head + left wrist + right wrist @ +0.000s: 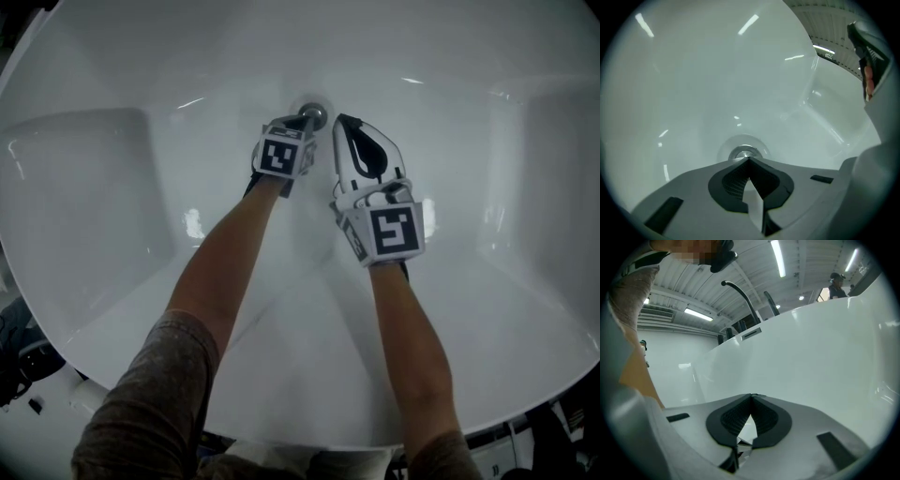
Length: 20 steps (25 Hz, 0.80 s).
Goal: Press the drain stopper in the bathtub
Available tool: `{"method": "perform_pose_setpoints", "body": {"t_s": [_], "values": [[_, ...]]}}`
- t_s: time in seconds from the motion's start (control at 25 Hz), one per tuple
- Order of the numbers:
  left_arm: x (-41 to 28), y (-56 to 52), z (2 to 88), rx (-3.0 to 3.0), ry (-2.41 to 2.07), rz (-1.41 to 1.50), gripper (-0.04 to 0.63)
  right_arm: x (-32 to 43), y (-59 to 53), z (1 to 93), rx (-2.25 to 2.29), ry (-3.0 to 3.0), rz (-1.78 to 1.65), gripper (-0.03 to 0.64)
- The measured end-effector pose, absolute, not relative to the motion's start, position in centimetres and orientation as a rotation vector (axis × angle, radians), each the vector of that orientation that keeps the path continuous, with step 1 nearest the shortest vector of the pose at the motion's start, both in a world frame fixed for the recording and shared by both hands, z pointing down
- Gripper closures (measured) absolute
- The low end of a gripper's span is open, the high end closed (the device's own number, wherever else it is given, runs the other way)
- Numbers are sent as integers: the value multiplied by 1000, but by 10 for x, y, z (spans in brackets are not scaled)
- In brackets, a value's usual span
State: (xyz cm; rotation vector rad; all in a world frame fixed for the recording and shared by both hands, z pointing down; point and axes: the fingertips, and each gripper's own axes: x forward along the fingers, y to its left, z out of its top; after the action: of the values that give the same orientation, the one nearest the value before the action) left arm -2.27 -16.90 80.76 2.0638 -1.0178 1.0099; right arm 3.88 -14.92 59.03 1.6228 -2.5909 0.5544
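The drain stopper (744, 152) is a round metal disc set in a shallow ring at the lowest part of the white bathtub (141, 187). It lies directly ahead of my left gripper (749, 160), just past the tips and on their centre line. The tips cover its near edge, and I cannot tell whether they touch it yet. The disc is round, so no long axis matters. Its flat face looks up at the tips.

My left jaws are pressed together into one blunt point with nothing between them.

In the head view, my right gripper (345, 120) sits just beside the stopper (312, 115), off to its right. It points away from the stopper, toward the tub wall. Its jaws also meet at the tips and hold nothing.

The left gripper (302, 123) is the nearer one and already lined up. My judgement is that the press calls for a short, straight push forward along the left jaws.
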Motion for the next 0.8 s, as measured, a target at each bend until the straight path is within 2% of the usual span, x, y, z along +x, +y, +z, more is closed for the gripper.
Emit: {"method": "perform_pose_setpoints", "body": {"t_s": [0.8], "values": [[-25,-173,825,1933,-972,1167,589,42,-143,598,1663,-2574,636,618]]}}
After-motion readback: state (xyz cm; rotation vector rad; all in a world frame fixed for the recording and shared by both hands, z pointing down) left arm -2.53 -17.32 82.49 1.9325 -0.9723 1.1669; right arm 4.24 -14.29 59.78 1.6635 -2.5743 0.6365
